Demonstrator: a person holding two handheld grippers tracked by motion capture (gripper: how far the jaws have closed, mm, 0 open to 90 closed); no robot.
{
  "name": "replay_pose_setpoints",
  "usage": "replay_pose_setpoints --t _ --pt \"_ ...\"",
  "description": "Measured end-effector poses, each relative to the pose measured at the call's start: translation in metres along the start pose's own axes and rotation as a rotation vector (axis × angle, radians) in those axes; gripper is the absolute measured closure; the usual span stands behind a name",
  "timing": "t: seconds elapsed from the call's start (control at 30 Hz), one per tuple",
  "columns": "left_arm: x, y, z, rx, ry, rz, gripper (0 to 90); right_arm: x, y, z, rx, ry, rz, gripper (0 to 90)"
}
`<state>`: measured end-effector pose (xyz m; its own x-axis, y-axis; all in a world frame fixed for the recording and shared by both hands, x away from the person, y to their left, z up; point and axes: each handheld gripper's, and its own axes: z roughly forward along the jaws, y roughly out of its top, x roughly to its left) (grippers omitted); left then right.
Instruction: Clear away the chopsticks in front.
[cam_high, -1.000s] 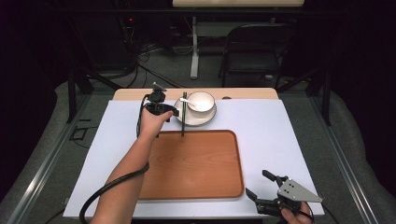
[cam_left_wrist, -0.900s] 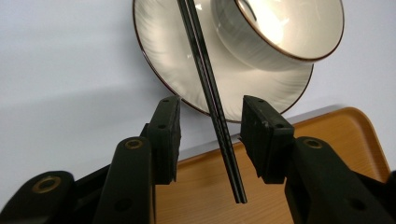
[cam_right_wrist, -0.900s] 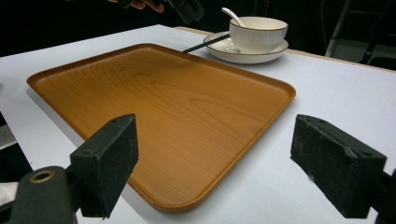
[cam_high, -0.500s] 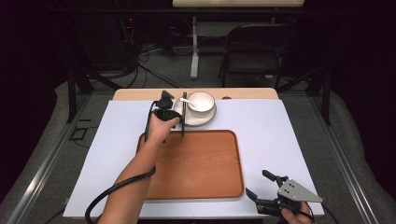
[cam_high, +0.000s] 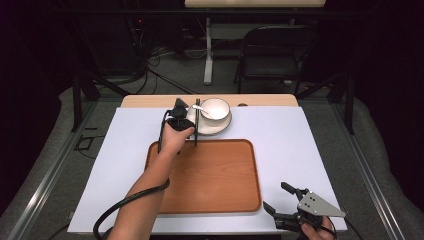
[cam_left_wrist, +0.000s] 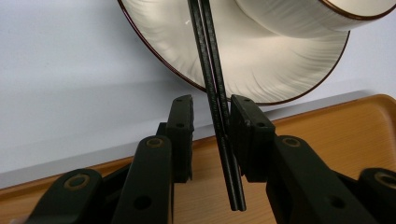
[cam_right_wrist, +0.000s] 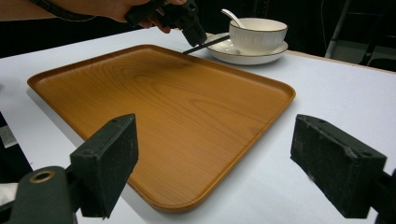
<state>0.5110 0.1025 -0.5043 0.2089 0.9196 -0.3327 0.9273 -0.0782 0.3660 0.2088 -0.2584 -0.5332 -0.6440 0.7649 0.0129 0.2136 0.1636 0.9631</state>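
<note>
So the left gripper (cam_high: 192, 122) is up at the far edge of the tray (cam_high: 220, 200), right beside the plate (cam_high: 220, 129). In the left gripper view its jaws sit either side of a pair of black chopsticks (cam_left_wrist: 215, 102). The right-hand pad looks like it's touching the sticks, but there's a clear gap on the other side, so the jaws are partly spread and not pinching them. The chopsticks run from over the tray's far rim up onto the plate, with their near ends over the wood.

The bowl (cam_high: 215, 108) sits on the plate, and a white spoon (cam_right_wrist: 232, 17) leans in it with the handle sticking up past the rim. Plate and bowl are white with a thin dark rim line, and they're on the white sheet covering the desk (cam_high: 320, 145), just past the tray.

The right gripper (cam_high: 279, 204) is down at the near right corner of the desk, off the tray, held in a hand (cam_high: 316, 231). Its jaws are spread wide with nothing between them, and the right gripper view looks across the bare wooden tray toward the bowl.
</note>
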Motion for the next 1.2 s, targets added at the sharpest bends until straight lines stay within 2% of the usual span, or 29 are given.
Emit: replay_pose_setpoints --t 0.23,0.77,0.93,1.2 --pt "0.000 0.000 0.002 0.011 0.010 -0.005 72.0 0.000 0.000 0.000 0.000 0.000 0.000 14.4" --pt "0.006 0.005 0.004 0.063 0.042 -0.066 77.6 0.000 0.000 0.000 0.000 0.000 -0.004 14.5" --pt "0.008 0.007 0.004 0.051 0.042 -0.090 79.3 0.000 0.000 0.000 0.000 0.001 -0.003 14.5" --pt "0.007 0.011 0.003 0.083 0.060 -0.101 84.2 0.000 0.000 0.000 -0.001 0.001 -0.001 14.4"
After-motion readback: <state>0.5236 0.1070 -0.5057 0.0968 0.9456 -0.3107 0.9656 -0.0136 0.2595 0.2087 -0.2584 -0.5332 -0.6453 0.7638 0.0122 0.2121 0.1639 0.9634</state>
